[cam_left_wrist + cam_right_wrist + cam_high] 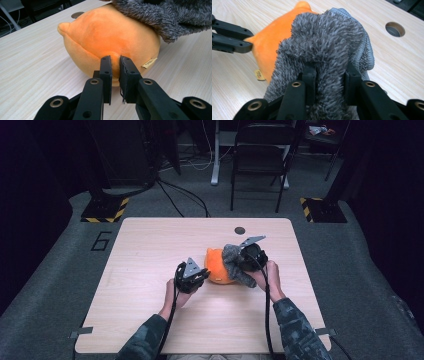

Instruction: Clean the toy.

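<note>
high view: a person is working at a light wooden table [150, 310], a hand-held gripper in each hand, with an orange plush toy [218, 267] sitting near the table's middle. the left gripper [192, 276] is pinching a small fold of the toy's near-left side – in the left gripper view its jaws are standing almost together with orange fabric nipped between them. the right gripper [246, 258] is carrying a grey fluffy cloth [235, 264] and pressing it over the toy's right side; in the right gripper view its jaws are clamped on a thick bunch of the pile. a paper tag [149, 63] is showing low on the toy, and a round cable hole [240, 230] is lying farther off. judged from this moment, the work – apparently wiping or covering the toy – is under way: the toy is being steadied and the cloth is lying on it, while much of the orange surface, toward the left and far sides, is remaining bare.
</note>
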The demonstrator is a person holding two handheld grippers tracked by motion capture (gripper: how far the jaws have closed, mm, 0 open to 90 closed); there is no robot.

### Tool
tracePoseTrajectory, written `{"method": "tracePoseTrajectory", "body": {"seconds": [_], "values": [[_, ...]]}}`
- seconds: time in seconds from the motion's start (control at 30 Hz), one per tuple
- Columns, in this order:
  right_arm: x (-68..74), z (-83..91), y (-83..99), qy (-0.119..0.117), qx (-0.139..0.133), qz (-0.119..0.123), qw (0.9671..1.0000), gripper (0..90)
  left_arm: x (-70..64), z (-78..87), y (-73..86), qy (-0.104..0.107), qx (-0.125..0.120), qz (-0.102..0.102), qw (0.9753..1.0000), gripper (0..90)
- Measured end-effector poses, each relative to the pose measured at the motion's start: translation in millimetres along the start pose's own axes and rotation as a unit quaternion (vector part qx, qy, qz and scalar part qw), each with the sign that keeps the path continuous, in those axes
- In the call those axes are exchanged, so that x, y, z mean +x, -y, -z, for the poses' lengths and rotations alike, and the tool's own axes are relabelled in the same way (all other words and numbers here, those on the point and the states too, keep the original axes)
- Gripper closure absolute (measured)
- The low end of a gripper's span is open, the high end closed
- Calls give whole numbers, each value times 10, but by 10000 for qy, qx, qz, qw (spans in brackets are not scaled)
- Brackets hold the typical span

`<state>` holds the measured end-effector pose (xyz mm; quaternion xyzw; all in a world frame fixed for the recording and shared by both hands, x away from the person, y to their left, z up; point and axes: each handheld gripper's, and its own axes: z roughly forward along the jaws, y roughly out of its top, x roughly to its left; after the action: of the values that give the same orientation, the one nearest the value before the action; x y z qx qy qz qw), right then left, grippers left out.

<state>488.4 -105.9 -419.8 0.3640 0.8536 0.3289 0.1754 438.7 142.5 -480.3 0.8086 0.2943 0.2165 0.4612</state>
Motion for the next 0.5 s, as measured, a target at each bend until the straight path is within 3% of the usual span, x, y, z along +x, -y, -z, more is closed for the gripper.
{"method": "tracePoseTrajectory", "body": {"seconds": [0.27,0.43,0.5], "values": [[-149,-16,68,-14,266,-219,9994,686,1,1,-1,16,16,-12,10000,805],[-220,-37,105,77,396,-307,9987,689,2,2,1,-5,23,-11,10000,801],[-284,-71,149,196,570,-379,9975,694,2,5,-2,16,44,-20,10000,801]]}}
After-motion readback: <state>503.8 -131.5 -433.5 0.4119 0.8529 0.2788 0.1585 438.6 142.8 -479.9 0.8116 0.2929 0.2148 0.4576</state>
